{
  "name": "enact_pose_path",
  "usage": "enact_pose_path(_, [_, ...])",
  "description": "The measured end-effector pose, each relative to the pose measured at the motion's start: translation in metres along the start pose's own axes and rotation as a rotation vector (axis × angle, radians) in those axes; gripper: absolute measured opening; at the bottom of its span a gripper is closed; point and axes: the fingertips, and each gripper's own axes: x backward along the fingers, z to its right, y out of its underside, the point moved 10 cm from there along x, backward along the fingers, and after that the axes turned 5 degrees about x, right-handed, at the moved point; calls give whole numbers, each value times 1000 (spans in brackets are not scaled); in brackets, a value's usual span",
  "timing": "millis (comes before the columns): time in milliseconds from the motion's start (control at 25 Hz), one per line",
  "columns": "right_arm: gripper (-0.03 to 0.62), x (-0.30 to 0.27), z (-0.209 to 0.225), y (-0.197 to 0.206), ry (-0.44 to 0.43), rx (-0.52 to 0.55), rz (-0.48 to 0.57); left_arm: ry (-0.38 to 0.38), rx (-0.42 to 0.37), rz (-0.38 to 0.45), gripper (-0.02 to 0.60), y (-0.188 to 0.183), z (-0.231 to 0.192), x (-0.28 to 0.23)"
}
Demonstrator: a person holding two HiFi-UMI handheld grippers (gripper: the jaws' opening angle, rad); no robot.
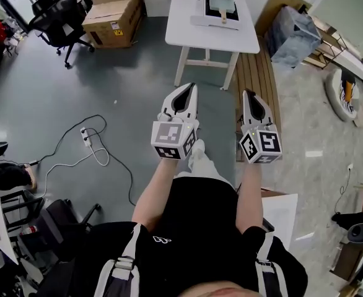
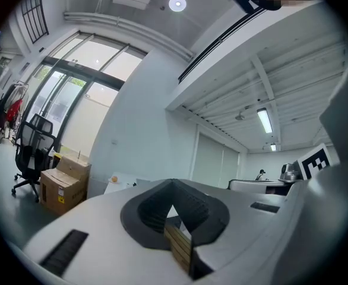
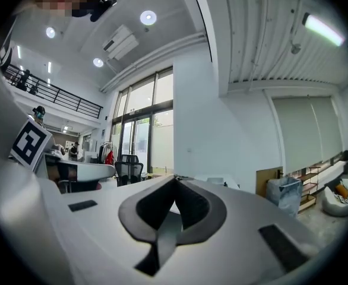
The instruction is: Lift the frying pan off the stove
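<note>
— What is the head view showing you?
— I am standing on a grey floor, holding the left gripper [image 1: 188, 89] and the right gripper [image 1: 249, 94] out in front of me, side by side and not touching. The frying pan [image 1: 221, 2] is sitting on the black stove [image 1: 210, 8] on the white table [image 1: 212, 34], well ahead of both grippers. Cardboard boxes [image 1: 110, 8] and an office chair [image 1: 61, 14] are standing to the left of the table.
— And the left gripper view?
— My left jaws are meeting at their tips and clamping nothing. The boxes and the chair are showing far off at the left.
— The right gripper view?
— Those jaws are pressing together too, with nothing between them. A grey bag [image 3: 284, 195] is sitting off to the right.
</note>
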Motion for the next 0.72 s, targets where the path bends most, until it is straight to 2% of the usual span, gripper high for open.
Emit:
enact_pose_path(120, [-2, -14, 15, 0, -1, 0, 21, 17, -16, 8, 0, -4, 1, -19])
enact_pose_path(280, [-2, -38, 57, -5, 40, -61, 59, 11, -55, 30, 0, -25, -2, -51])
enact_pose_path(400, [-2, -76, 75, 2, 54, -25, 75, -9, -73, 56, 0, -29, -23, -80])
enact_pose_path(560, [-2, -145, 100, 7, -1, 17, 97, -35, -26, 66, 0, -21, -52, -139])
enact_pose_path(720, [-2, -209, 154, -16, -30, 39, 138, -33, 16, 103, 0, -38, -62, -221])
